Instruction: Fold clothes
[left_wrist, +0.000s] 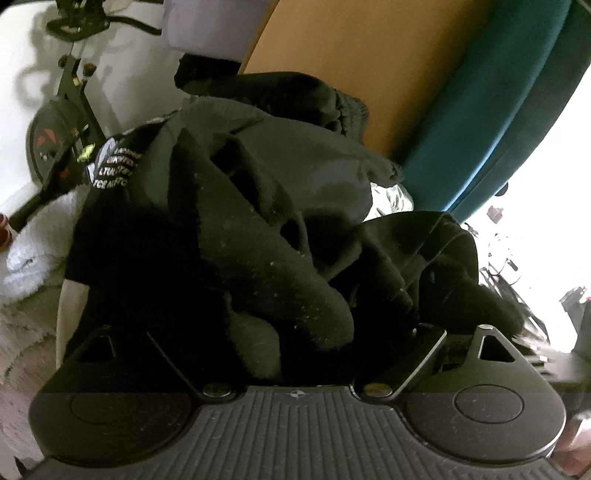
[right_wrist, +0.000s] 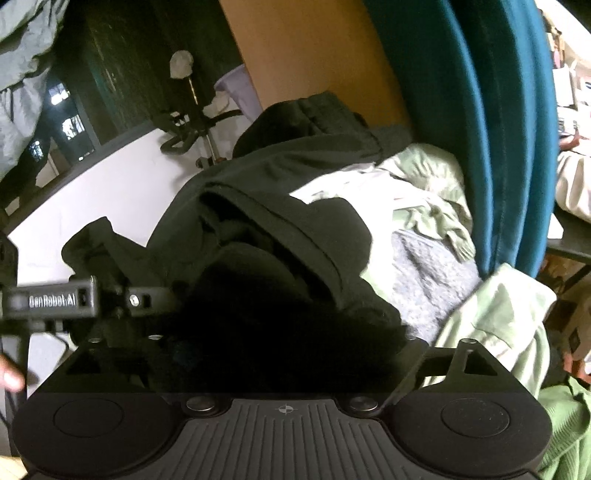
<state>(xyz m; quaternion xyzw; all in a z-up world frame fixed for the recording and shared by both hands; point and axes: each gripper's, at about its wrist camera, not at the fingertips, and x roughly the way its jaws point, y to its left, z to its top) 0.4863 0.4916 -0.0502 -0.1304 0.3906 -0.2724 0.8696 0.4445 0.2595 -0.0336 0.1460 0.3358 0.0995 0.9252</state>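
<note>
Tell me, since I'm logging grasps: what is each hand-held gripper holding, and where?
Both are buried in the black garment; fingertips are hidden by bunched folds, so the hold cannot be told.

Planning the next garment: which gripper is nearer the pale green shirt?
Right. The right gripper sits beside the pale green shirt; the left gripper is across the black garment.

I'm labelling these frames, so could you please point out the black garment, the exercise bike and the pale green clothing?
black garment (left_wrist: 236, 206): left wrist view, on its bunched middle folds.
exercise bike (left_wrist: 55, 136): left wrist view, on its flywheel housing.
pale green clothing (right_wrist: 436, 206): right wrist view, on crumpled fabric.
</note>
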